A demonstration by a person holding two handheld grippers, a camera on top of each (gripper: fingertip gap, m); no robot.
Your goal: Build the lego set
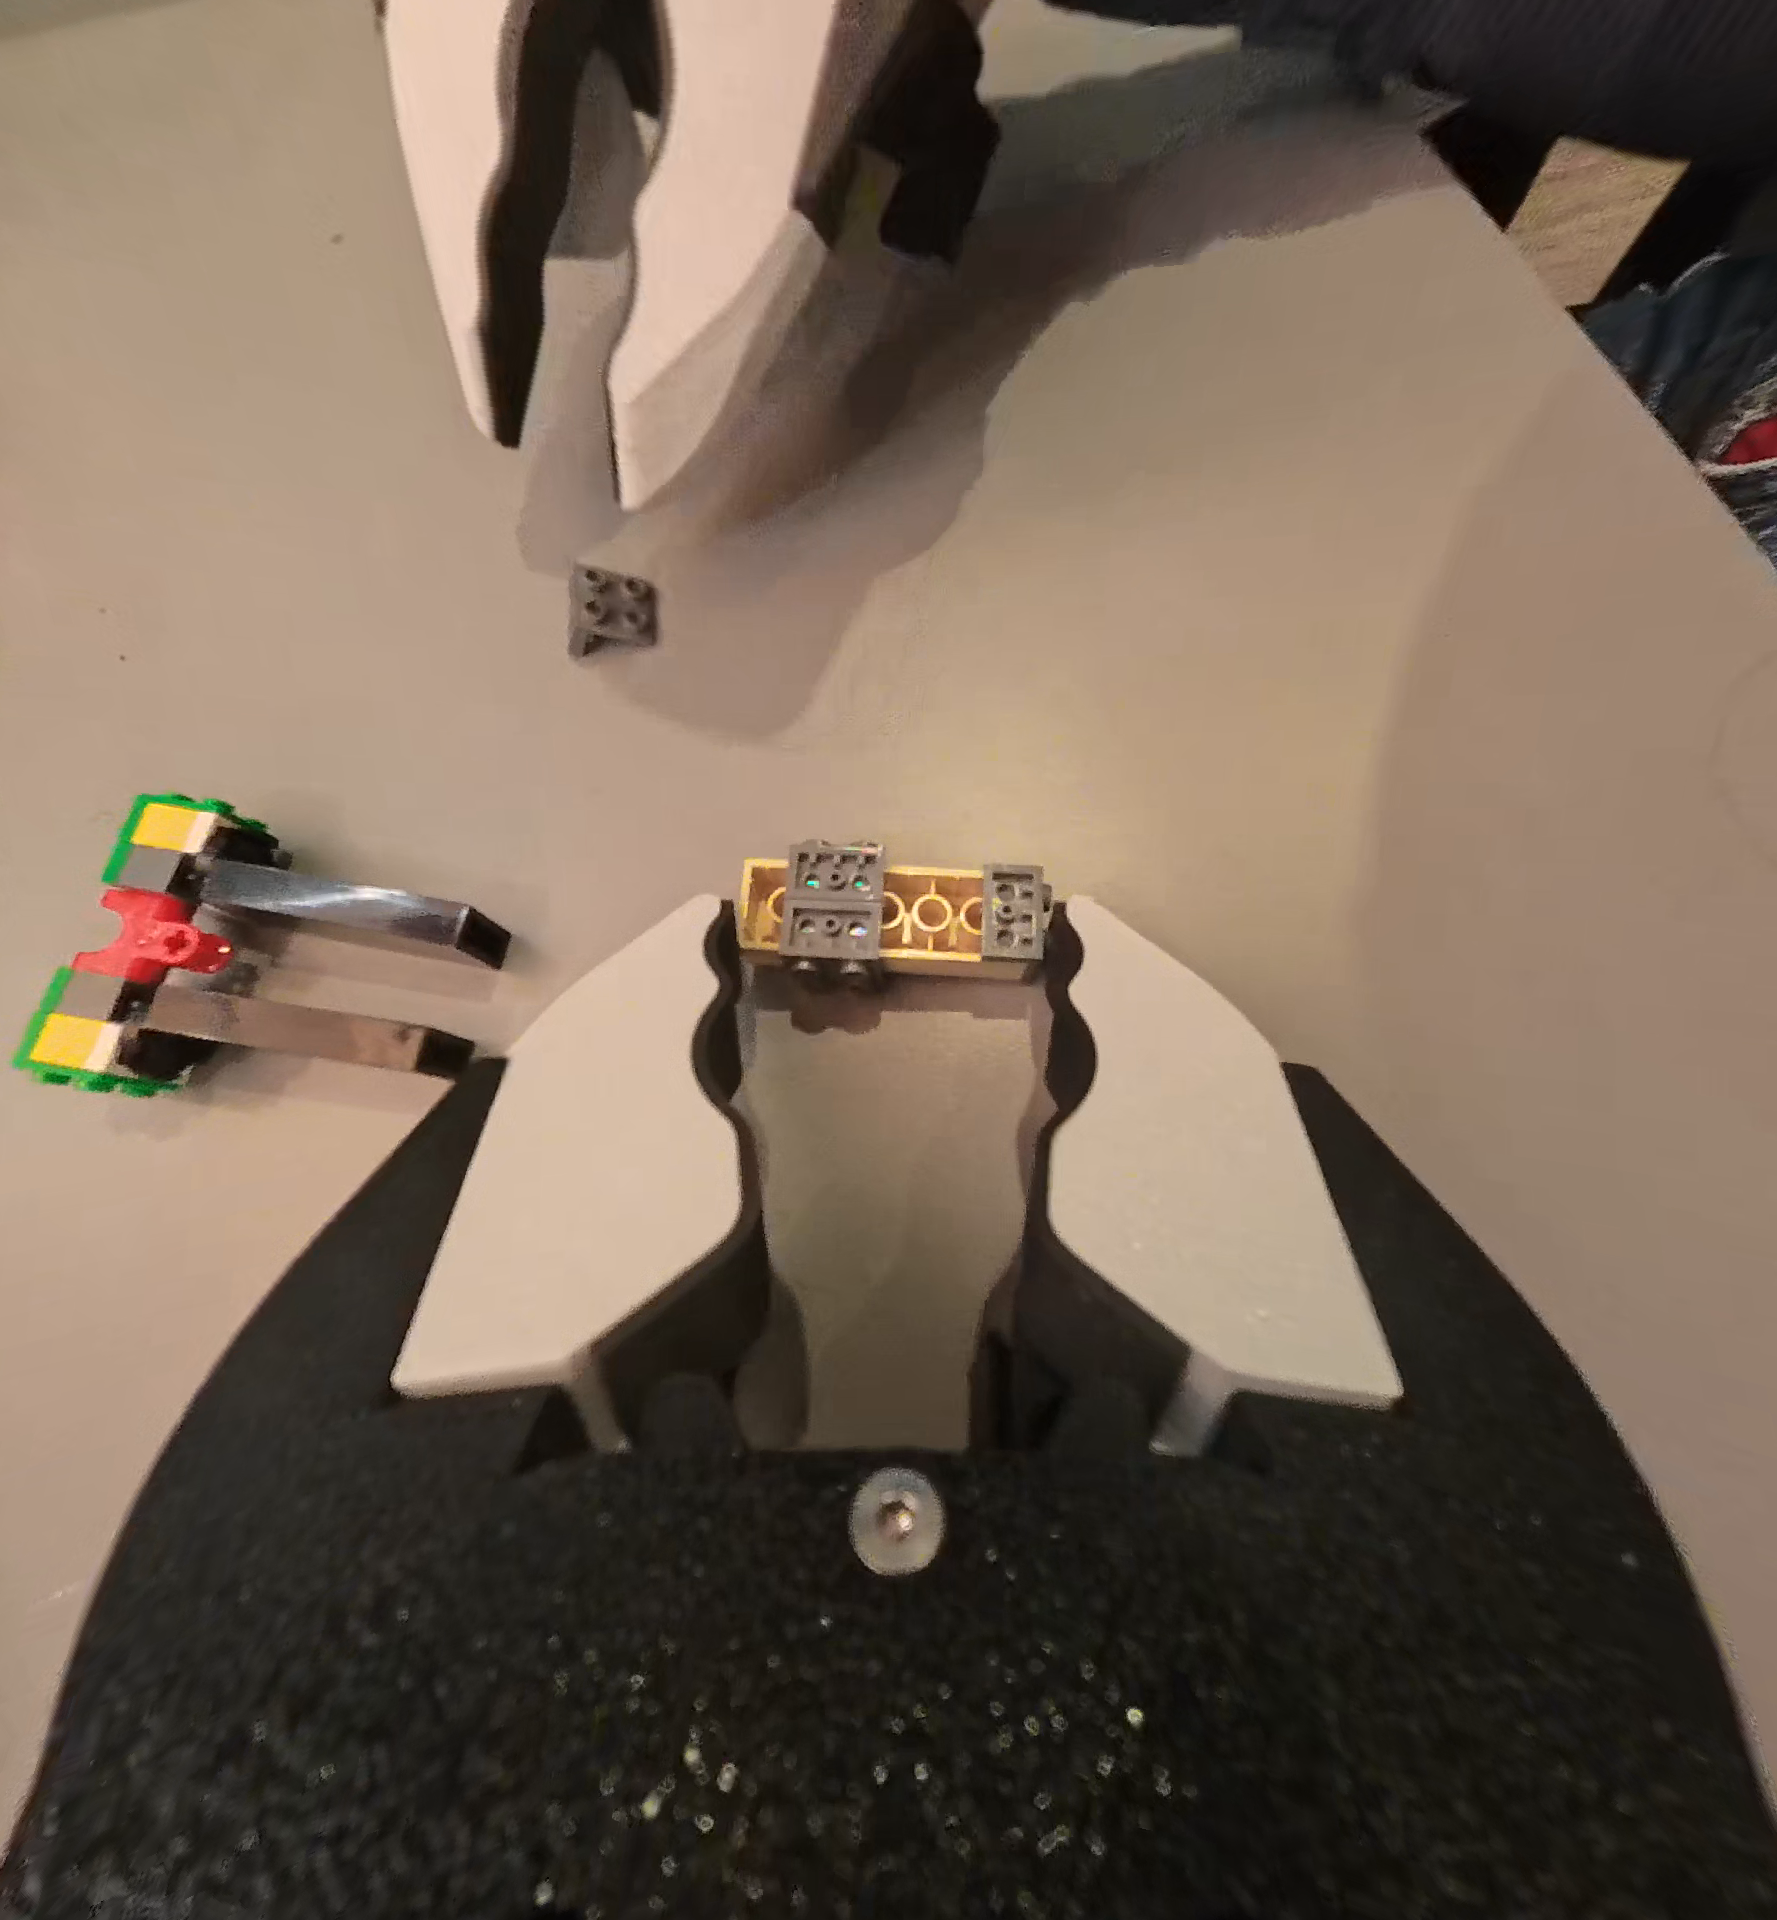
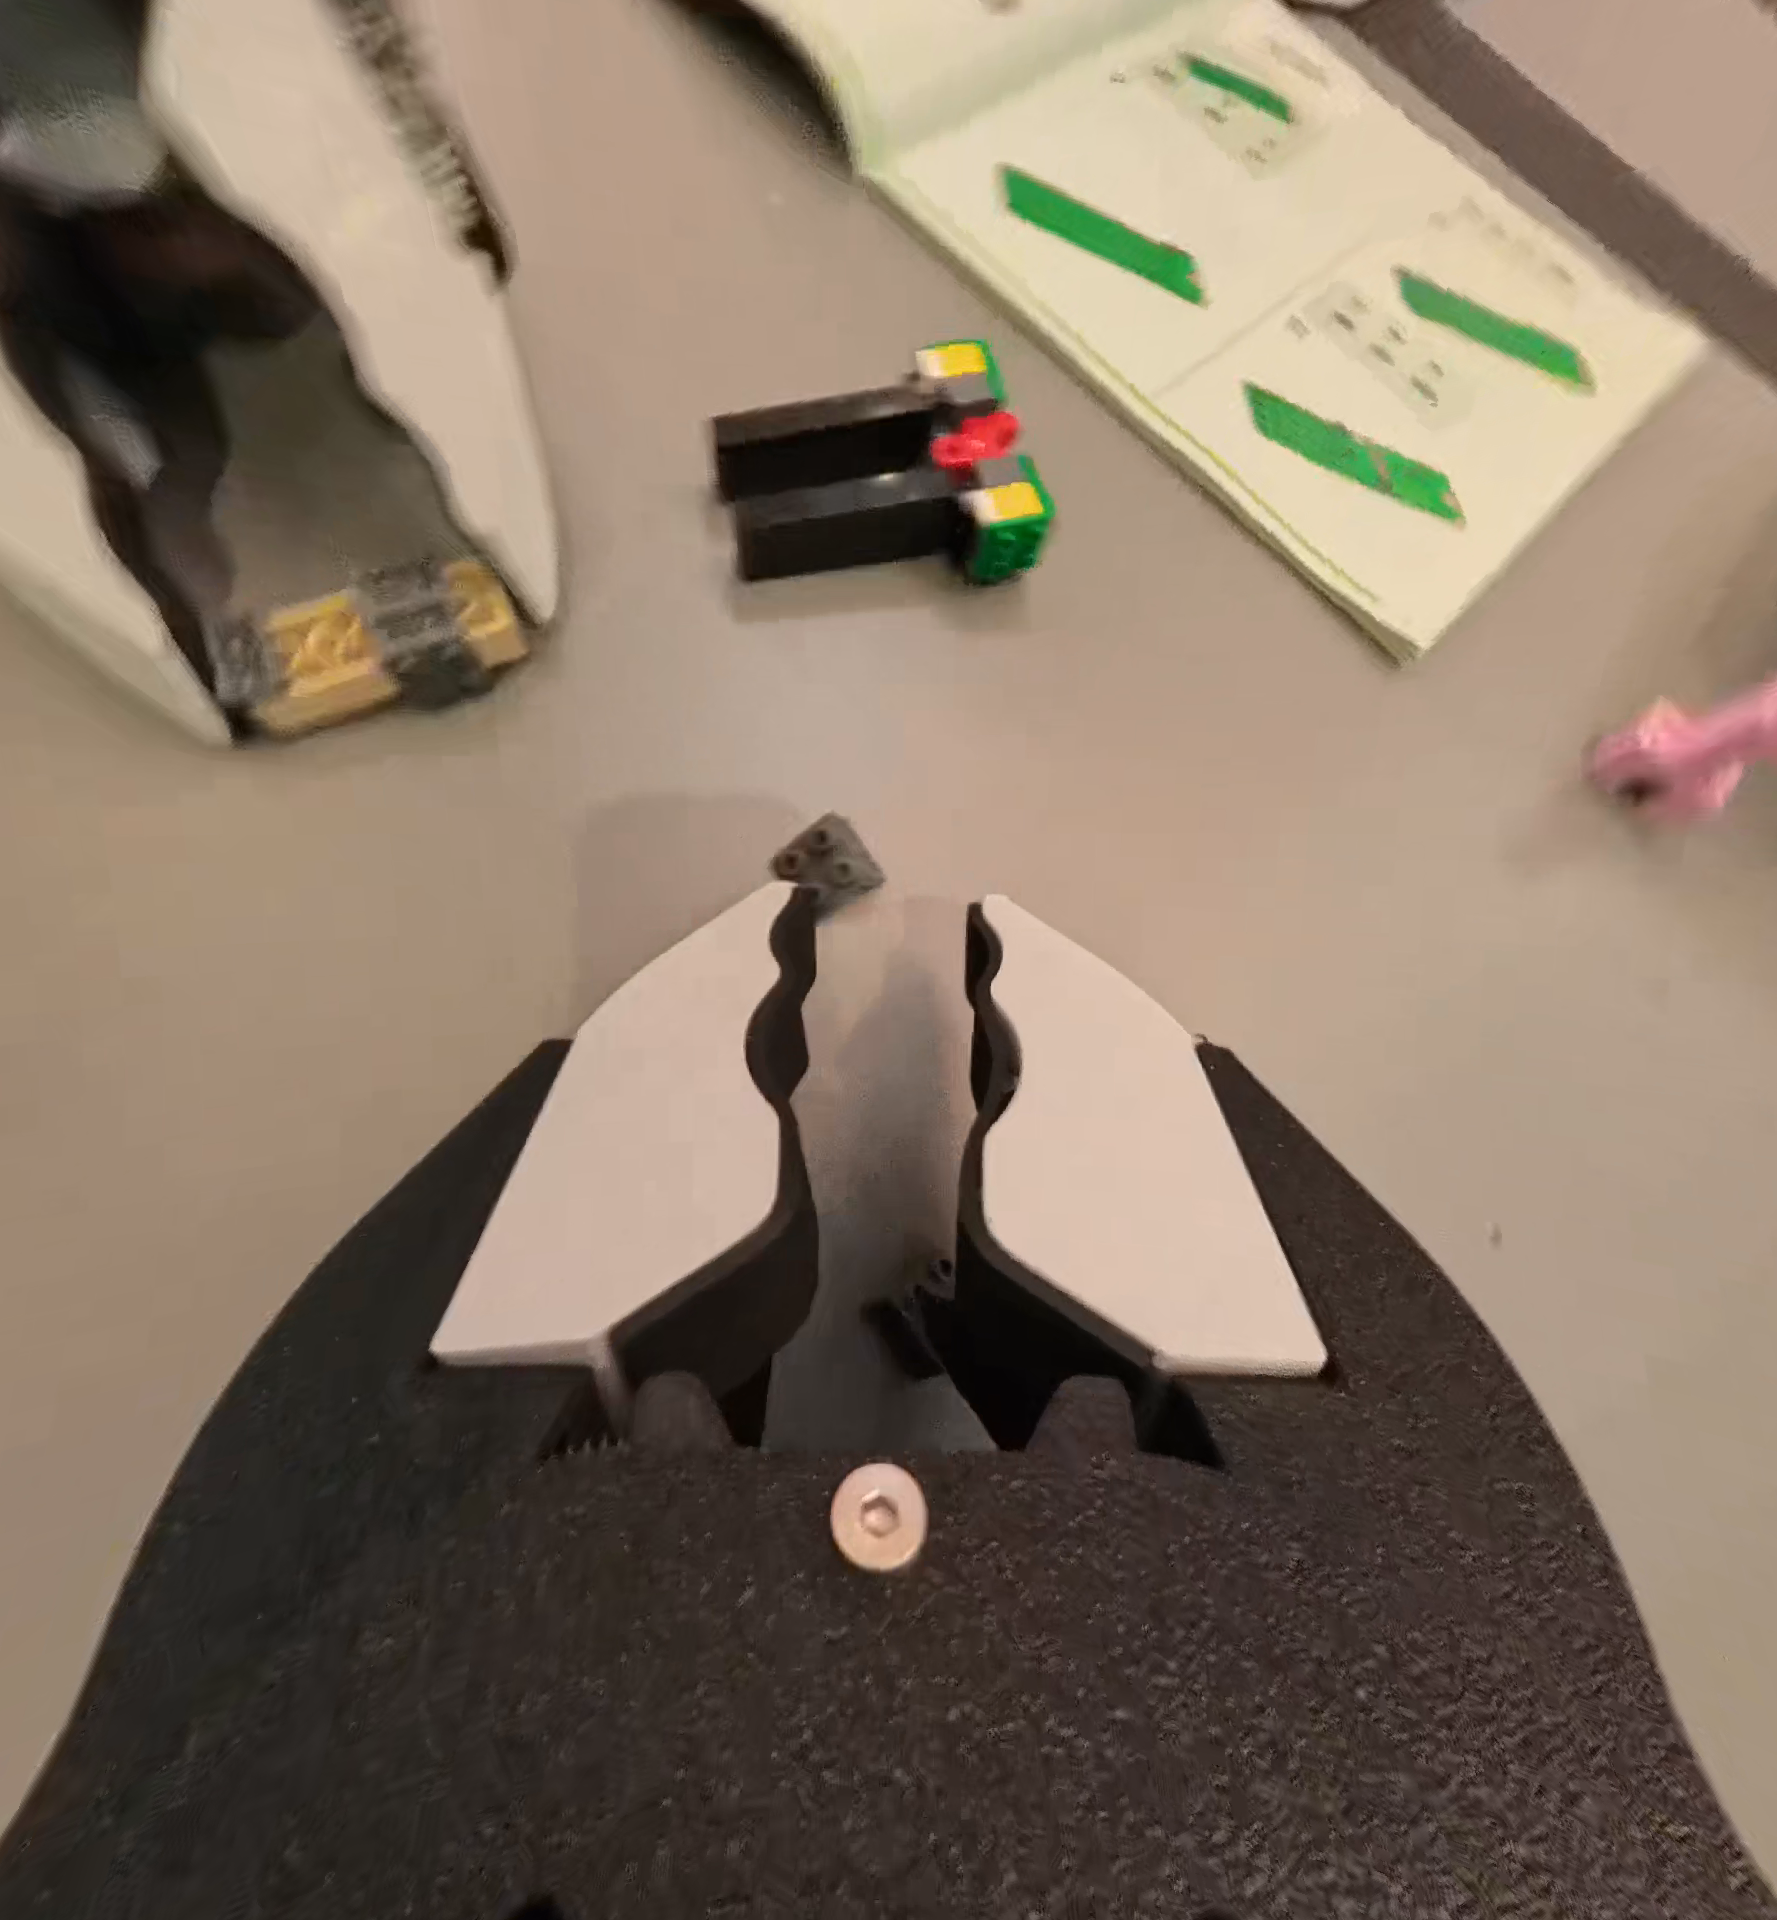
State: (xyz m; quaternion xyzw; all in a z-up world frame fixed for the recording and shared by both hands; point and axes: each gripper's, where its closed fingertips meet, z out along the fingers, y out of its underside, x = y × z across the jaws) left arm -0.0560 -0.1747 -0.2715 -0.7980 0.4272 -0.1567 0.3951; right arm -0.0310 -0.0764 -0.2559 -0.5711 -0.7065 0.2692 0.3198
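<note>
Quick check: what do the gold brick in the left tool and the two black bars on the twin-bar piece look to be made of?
Gold brick: apparently hard moulded plastic with a metallic gold finish; moulded tubes show underneath and it glints. Black bars: probably glossy plastic, since they carry mirror-like highlights. Left tool grips the brick by its ends.

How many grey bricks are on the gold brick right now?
3: two stacked near the left end of the gold brick, one grey brick at its right end. Others may be hidden underneath.
</note>
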